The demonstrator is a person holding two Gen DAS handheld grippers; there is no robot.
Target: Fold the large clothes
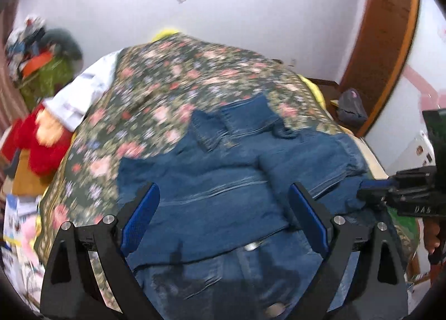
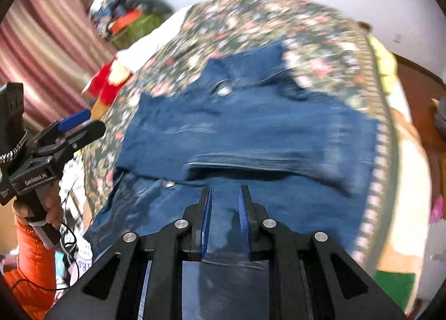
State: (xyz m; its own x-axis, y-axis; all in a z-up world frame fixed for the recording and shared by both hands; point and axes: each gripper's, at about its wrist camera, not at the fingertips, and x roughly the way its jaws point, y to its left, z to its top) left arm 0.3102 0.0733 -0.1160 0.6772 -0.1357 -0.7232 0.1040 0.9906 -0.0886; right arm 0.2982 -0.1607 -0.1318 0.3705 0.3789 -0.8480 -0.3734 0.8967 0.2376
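A blue denim jacket (image 1: 223,180) lies partly folded on a bed with a floral cover (image 1: 167,75). My left gripper (image 1: 224,194) is open and empty, its blue pads wide apart above the jacket's near part. My right gripper (image 2: 224,192) hovers over the jacket (image 2: 251,130) near its front edge, jaws narrowed to a small gap with no cloth between them. The right gripper also shows at the right edge of the left wrist view (image 1: 370,194). The left gripper shows at the left of the right wrist view (image 2: 80,122), open.
A red plush toy (image 1: 41,139) and a white pillow (image 1: 83,91) lie at the bed's left. A heap of clutter (image 1: 36,49) stands by the striped curtain. A wooden door frame (image 1: 390,41) and a grey bag (image 1: 349,109) are at the right.
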